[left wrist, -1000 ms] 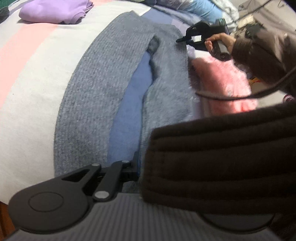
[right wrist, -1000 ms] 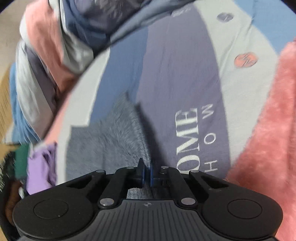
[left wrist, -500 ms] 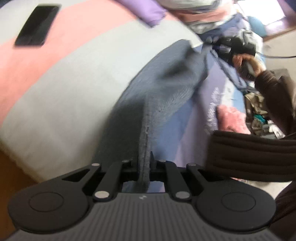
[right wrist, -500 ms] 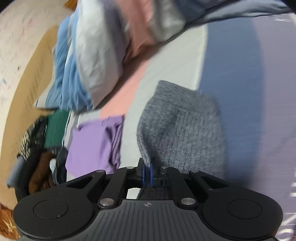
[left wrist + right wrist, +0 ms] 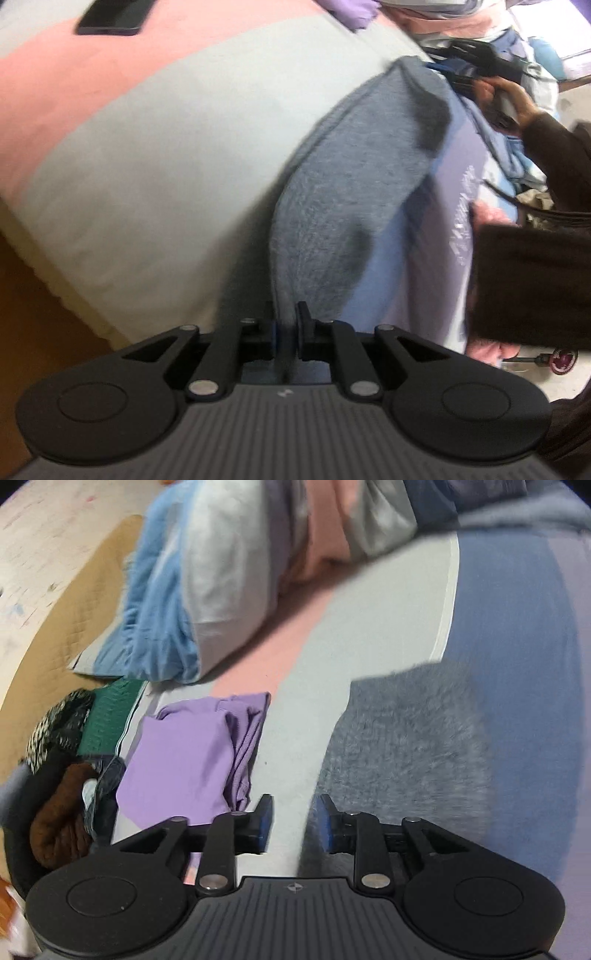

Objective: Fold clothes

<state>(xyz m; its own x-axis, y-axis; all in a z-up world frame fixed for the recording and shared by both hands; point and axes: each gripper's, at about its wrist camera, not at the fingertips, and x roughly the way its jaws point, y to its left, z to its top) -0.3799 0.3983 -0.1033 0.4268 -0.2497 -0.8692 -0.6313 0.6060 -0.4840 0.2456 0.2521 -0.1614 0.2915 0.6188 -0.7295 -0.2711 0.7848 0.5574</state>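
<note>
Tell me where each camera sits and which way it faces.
Left wrist: on the left gripper, facing along the grey garment clamped in its jaws, across the striped bed; the right hand and brown sleeve show.
Right wrist: on the right gripper, jaws apart, facing the bed toward folded purple clothes.
Shared: grey garment, bed.
</note>
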